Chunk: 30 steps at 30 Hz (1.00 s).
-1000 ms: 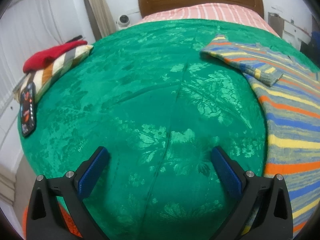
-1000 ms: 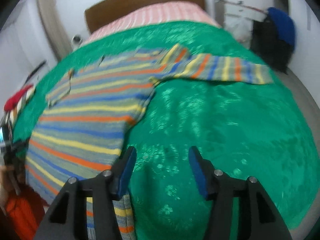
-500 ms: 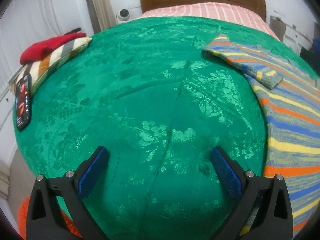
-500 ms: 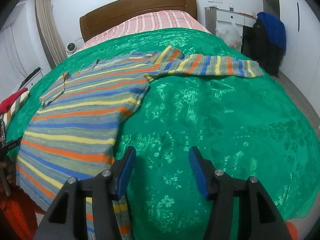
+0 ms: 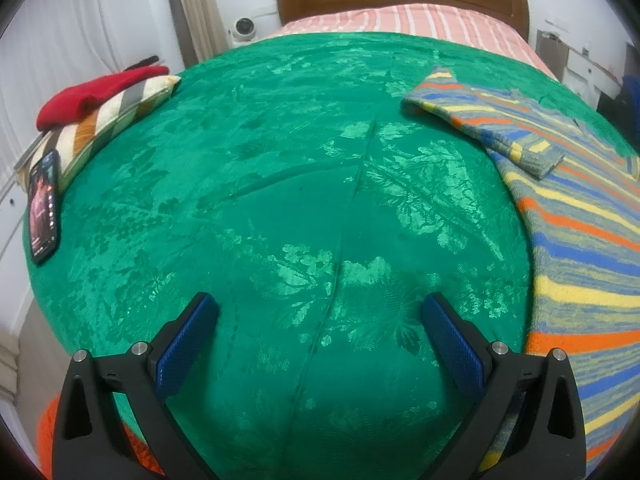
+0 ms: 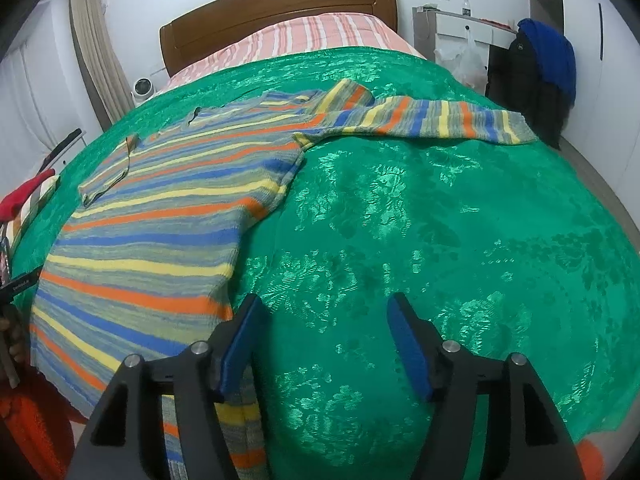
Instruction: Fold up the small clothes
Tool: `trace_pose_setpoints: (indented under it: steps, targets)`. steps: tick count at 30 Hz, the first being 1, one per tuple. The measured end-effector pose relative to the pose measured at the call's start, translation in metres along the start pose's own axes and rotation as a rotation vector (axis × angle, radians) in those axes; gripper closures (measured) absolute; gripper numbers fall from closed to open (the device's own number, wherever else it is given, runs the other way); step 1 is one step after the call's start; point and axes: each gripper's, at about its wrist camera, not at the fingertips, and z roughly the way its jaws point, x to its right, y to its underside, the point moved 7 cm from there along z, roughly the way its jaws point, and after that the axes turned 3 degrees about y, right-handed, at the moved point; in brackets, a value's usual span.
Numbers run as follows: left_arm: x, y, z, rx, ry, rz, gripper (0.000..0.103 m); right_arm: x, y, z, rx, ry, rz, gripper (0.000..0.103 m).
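A striped sweater [image 6: 160,232] in grey, blue, yellow and orange lies flat on the green bedspread [image 6: 440,220]. Its right sleeve [image 6: 432,120] stretches out to the right. Its left sleeve [image 5: 484,120] is folded in over the body, seen in the left wrist view, where the sweater [image 5: 580,248] fills the right edge. My left gripper [image 5: 320,312] is open and empty above bare bedspread, left of the sweater. My right gripper [image 6: 324,320] is open and empty, just right of the sweater's lower hem corner.
A striped pillow [image 5: 104,120] with a red garment [image 5: 96,92] on it lies at the bed's left edge, beside a phone [image 5: 44,208]. The wooden headboard [image 6: 280,12] and striped pillows are at the far end. A dark bag with a blue hat [image 6: 548,52] stands right of the bed.
Both grippers have drawn back and risen a little, so more of the bed shows. The right view has steadied from blur. The sweater has not moved.
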Motion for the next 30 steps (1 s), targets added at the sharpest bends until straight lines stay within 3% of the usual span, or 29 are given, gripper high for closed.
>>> trace_pose_setpoints:
  steps: [5,7,10,13,15,17,21,24,26,27,28,30]
  targets:
    - [0.002,-0.005,-0.006,-0.007,-0.001,0.023,0.001,-0.001,0.0,0.001,-0.002,0.0,-0.003,0.036]
    - [-0.003,-0.02,-0.023,0.044,0.029,0.004,0.001,0.0,0.0,0.001,-0.002,-0.004,0.0,0.036]
    - [-0.014,-0.06,-0.054,0.132,0.134,-0.078,0.001,0.0,0.0,0.001,-0.002,-0.005,0.002,0.035]
    - [-0.005,-0.089,-0.059,0.102,0.262,-0.081,0.001,0.0,0.0,0.002,0.0,-0.016,0.005,0.031]
    - [0.024,-0.103,-0.055,0.047,0.338,0.018,0.002,0.0,0.0,0.002,0.001,-0.02,0.005,0.03]
    - [0.067,-0.109,-0.048,0.024,0.377,0.19,0.004,-0.001,-0.001,0.003,0.003,-0.022,0.004,0.029]
    - [0.151,-0.096,-0.019,-0.003,0.353,0.593,0.02,-0.001,-0.001,0.003,0.005,-0.028,0.006,0.029]
    - [0.178,-0.091,0.026,-0.089,0.324,0.658,0.022,-0.001,-0.001,0.003,0.005,-0.032,0.009,0.029]
    - [0.182,-0.091,0.052,-0.138,0.325,0.625,0.056,-0.001,0.0,0.002,0.005,-0.033,0.008,0.029]
    - [0.181,-0.096,0.056,-0.156,0.355,0.583,0.098,-0.001,0.0,0.002,0.005,-0.033,0.009,0.029]
    - [0.175,-0.106,0.056,-0.158,0.361,0.528,0.097,-0.001,0.0,0.002,0.005,-0.034,0.011,0.029]
    - [0.148,-0.14,0.043,-0.082,0.377,0.367,0.097,-0.001,0.001,0.001,0.006,-0.039,0.016,0.029]
